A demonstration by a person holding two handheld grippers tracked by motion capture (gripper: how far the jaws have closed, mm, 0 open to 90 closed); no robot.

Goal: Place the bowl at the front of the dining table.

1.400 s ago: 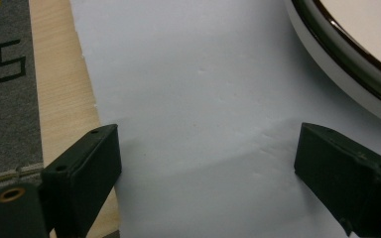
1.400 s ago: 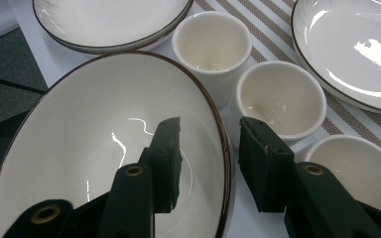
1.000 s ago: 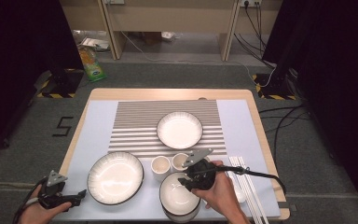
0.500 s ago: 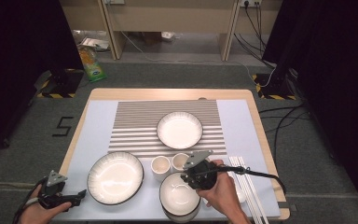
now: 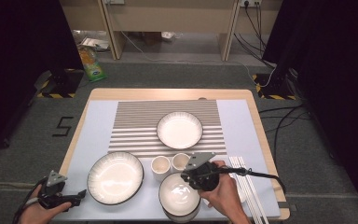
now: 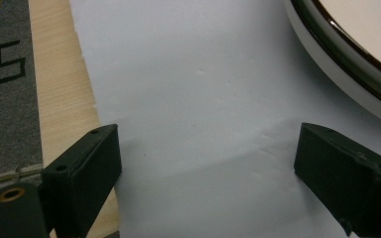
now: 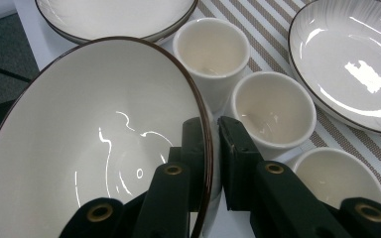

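1. Left gripper (image 5: 60,198): low over the bench (image 5: 102,95) at its near left corner. Fingers (image 6: 87,168) spread wide, nothing between them. The wide plate (image 5: 115,177) lies just to its right, apart.
2. Bowl (image 5: 179,196): at the near edge, centre-right, close beside two cups (image 5: 161,167).
3. Right gripper (image 7: 213,144): the nearer one, at the bowl's right rim. Fingers clamped on that rim, one inside the wall, one outside.
4. Judgement: any lift turns on this rim hold; the cups stand close on the far side.
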